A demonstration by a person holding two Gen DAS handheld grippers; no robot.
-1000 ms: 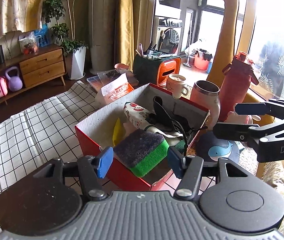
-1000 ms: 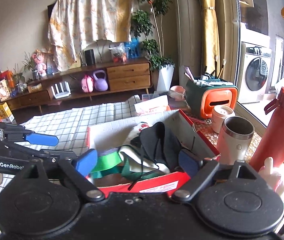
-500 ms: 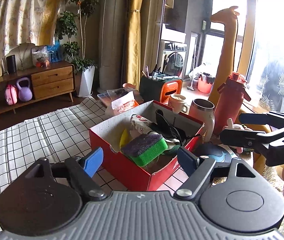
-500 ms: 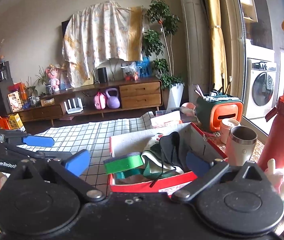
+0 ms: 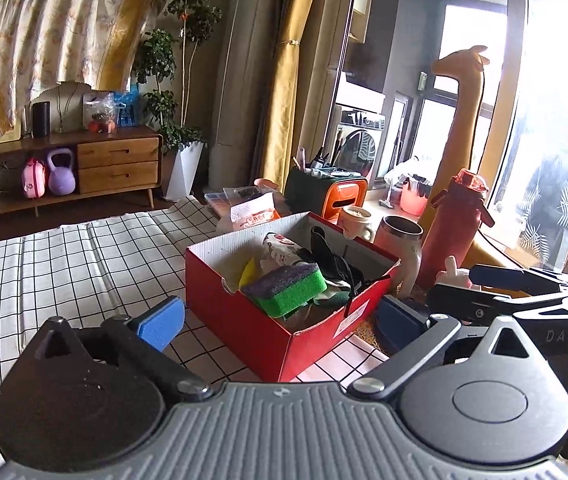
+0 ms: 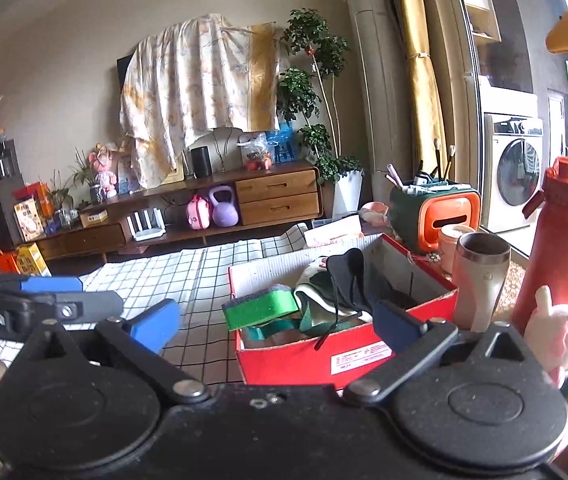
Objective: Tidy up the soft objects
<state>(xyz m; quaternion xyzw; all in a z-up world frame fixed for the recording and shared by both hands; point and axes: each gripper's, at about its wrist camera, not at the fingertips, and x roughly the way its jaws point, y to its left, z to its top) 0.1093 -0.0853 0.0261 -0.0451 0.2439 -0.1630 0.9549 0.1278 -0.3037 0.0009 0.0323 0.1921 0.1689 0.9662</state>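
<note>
In the left wrist view, my left tongs [image 5: 280,318] are opening wide, gripping nothing; the green sponge [image 5: 289,289] is lying in the red box [image 5: 244,320] at 12 o'clock. In the right wrist view, my right tongs [image 6: 278,322] are standing open and empty, the box at 1 o'clock on the checked surface [image 6: 188,272].

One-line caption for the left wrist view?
Left gripper, fingers opening and empty, faces a red box holding a green sponge and other soft items.

Both wrist views near, share red box [image 5: 244,320] (oblique).
</note>
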